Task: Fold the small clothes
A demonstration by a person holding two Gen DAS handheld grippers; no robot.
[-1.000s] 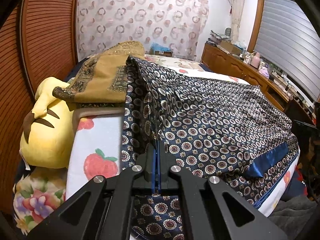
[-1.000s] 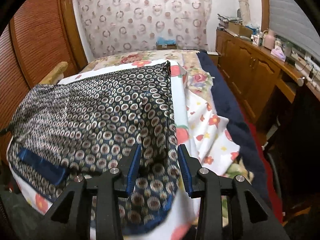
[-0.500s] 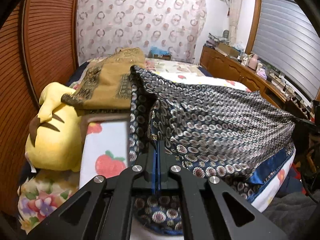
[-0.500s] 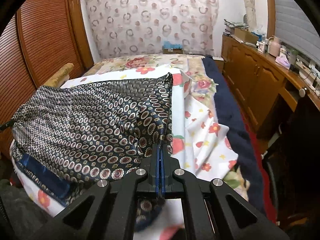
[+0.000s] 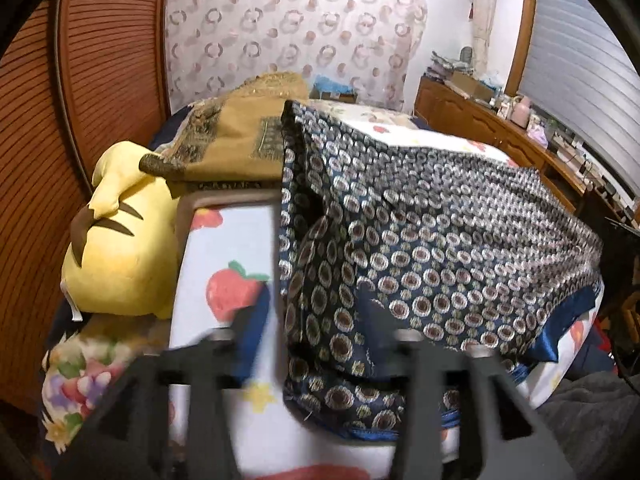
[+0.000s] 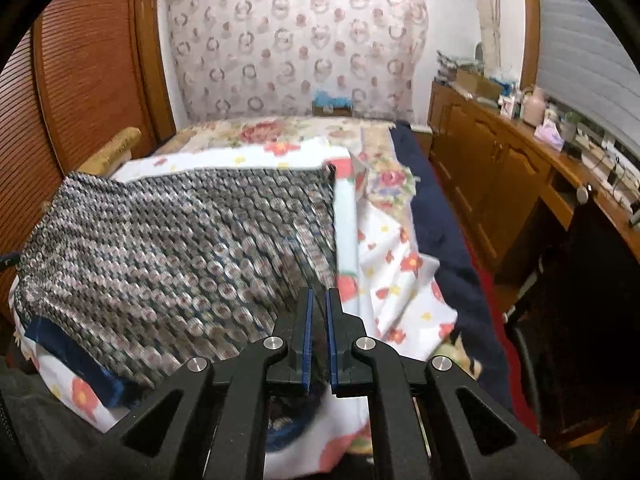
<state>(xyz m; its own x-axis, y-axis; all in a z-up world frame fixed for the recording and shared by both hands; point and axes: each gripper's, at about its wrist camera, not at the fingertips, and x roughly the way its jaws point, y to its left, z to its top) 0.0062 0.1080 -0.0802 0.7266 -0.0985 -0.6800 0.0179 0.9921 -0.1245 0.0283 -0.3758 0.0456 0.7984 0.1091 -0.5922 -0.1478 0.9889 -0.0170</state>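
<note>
folding looks barely begun: dark blue satin garment with a ringed medallion print [image 5: 420, 240] lies spread over the strawberry-print white bedsheet [image 5: 228, 240], one edge doubled over near the front, no neat fold visible. left gripper [image 5: 308, 344], blurred, has its fingers wide apart beside the garment's near edge, holding nothing. right gripper [image 6: 318, 336] shows a narrow gap between its blue pads; whether cloth sits in it i cannot tell.

A home bedroom: floral-sheeted bed [image 6: 392, 264], yellow plush toy [image 5: 120, 248], patterned curtain [image 6: 296, 44], wooden cabinets [image 6: 488, 156].
</note>
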